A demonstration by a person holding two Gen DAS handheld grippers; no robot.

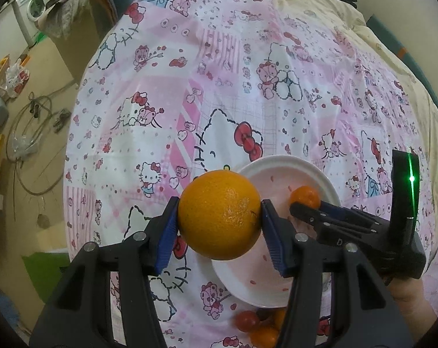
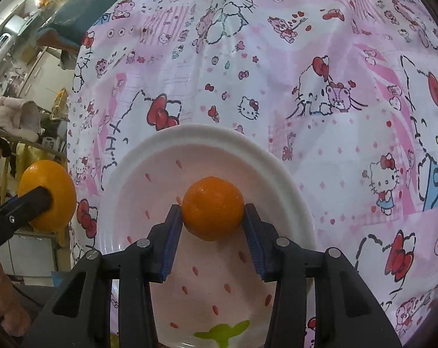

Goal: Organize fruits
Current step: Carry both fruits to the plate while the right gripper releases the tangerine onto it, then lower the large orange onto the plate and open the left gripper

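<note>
My left gripper is shut on a large orange and holds it above the left edge of a white strawberry-print plate. My right gripper is shut on a small tangerine over the middle of the plate. In the left wrist view the right gripper reaches in from the right with the tangerine at its tip. In the right wrist view the large orange shows at the left in a left finger.
A pink and white Hello Kitty cloth covers the table. Several small red and orange fruits lie on the cloth just below the plate. Floor clutter and a washing machine sit beyond the table's left edge.
</note>
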